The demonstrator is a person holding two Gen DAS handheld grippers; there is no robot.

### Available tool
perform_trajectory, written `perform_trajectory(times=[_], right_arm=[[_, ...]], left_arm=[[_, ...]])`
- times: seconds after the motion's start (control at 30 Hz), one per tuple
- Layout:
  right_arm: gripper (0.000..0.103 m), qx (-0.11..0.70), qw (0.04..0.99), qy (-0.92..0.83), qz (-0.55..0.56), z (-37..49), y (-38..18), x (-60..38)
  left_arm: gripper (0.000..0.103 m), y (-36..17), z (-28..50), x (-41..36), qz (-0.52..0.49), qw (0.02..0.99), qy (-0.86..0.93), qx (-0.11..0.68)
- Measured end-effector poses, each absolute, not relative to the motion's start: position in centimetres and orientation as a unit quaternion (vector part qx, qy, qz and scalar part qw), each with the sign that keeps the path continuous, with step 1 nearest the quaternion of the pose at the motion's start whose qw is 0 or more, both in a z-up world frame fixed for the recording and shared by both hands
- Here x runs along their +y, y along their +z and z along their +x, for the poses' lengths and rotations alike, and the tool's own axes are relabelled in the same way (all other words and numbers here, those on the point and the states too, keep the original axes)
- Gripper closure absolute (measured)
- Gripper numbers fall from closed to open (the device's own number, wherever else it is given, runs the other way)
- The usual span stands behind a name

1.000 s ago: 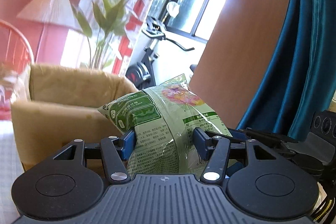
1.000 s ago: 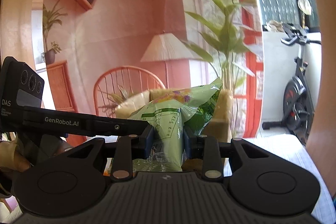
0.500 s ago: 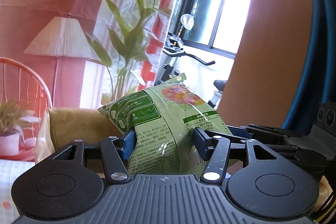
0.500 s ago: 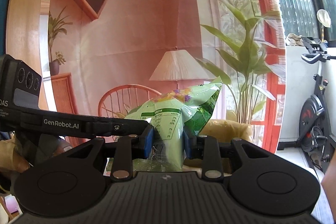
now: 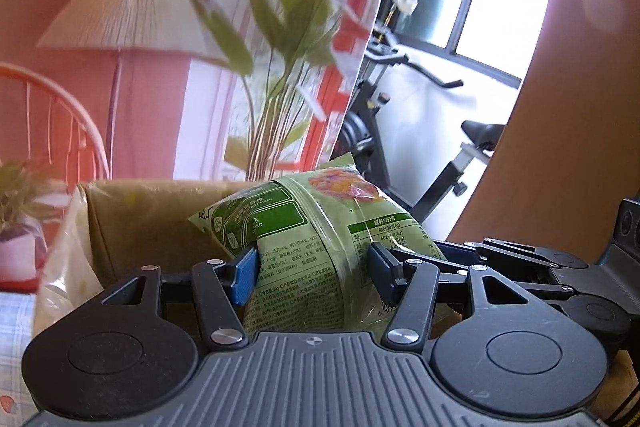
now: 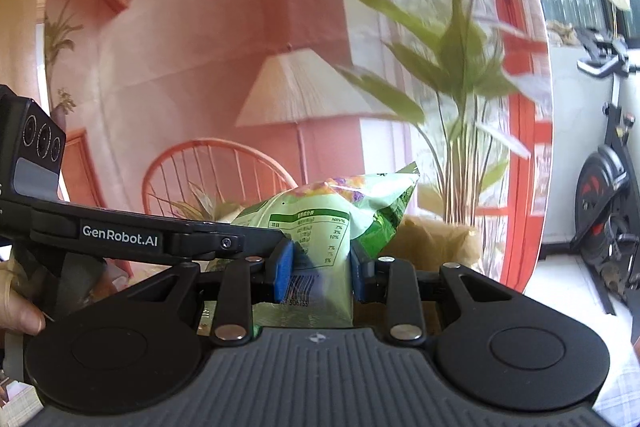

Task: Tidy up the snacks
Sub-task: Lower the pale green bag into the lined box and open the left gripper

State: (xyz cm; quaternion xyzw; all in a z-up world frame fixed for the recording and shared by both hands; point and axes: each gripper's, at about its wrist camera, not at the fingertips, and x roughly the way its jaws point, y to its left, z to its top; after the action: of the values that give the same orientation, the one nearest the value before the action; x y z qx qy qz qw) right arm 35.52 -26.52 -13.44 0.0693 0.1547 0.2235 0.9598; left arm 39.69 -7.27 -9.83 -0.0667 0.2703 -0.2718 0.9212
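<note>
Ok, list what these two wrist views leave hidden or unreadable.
- Left wrist view: the lower part of the green snack bag is hidden behind the left gripper; its small print is too fine to read.
- Right wrist view: the lower part of the bag held in the right gripper is covered likewise.
- Both views: the brown paper bag shows only its rim, so its contents are hidden.
- The potted plant is motion-blurred.

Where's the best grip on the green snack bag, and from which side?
Across its lower body, from the bottom end, pads on the two side edges, as both grippers hold it: left gripper and right gripper each pinch the green snack bag there. The film creases inward between the pads; the puffed top offers nothing firm.
</note>
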Motion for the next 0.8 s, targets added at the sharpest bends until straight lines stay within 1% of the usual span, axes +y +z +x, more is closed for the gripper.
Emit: perform_trajectory(times=[0.23,0.27,0.3,0.33,0.37,0.43,0.8], right_arm=[[0.071,0.192,0.953,0.208,0.108,37.6,-15.4,-27.6],[0.071,0.197,0.953,0.203,0.113,37.7,-15.5,-27.8],[0.068,0.204,0.952,0.195,0.117,37.8,-15.7,-27.9],[0.067,0.211,0.953,0.184,0.117,37.8,-15.8,-27.9],[0.067,0.213,0.955,0.173,0.112,37.7,-15.9,-27.9],[0.067,0.208,0.958,0.169,0.1,37.0,-15.8,-27.9],[0.067,0.198,0.964,0.168,0.05,33.2,-14.7,-26.0]], left_arm=[[0.043,-11.4,41.6,-8.3,-0.06,0.913,-0.271,0.298],[0.042,-11.4,41.7,-8.4,-0.057,0.912,-0.271,0.302],[0.041,-11.4,41.8,-8.5,-0.052,0.915,-0.262,0.301],[0.037,-11.2,41.6,-8.4,-0.049,0.919,-0.255,0.297],[0.034,-11.0,41.4,-8.2,-0.047,0.922,-0.249,0.292],[0.032,-10.5,41.0,-7.7,-0.047,0.925,-0.245,0.285],[0.031,-8.4,36.7,-3.5,-0.037,0.937,-0.219,0.269]])
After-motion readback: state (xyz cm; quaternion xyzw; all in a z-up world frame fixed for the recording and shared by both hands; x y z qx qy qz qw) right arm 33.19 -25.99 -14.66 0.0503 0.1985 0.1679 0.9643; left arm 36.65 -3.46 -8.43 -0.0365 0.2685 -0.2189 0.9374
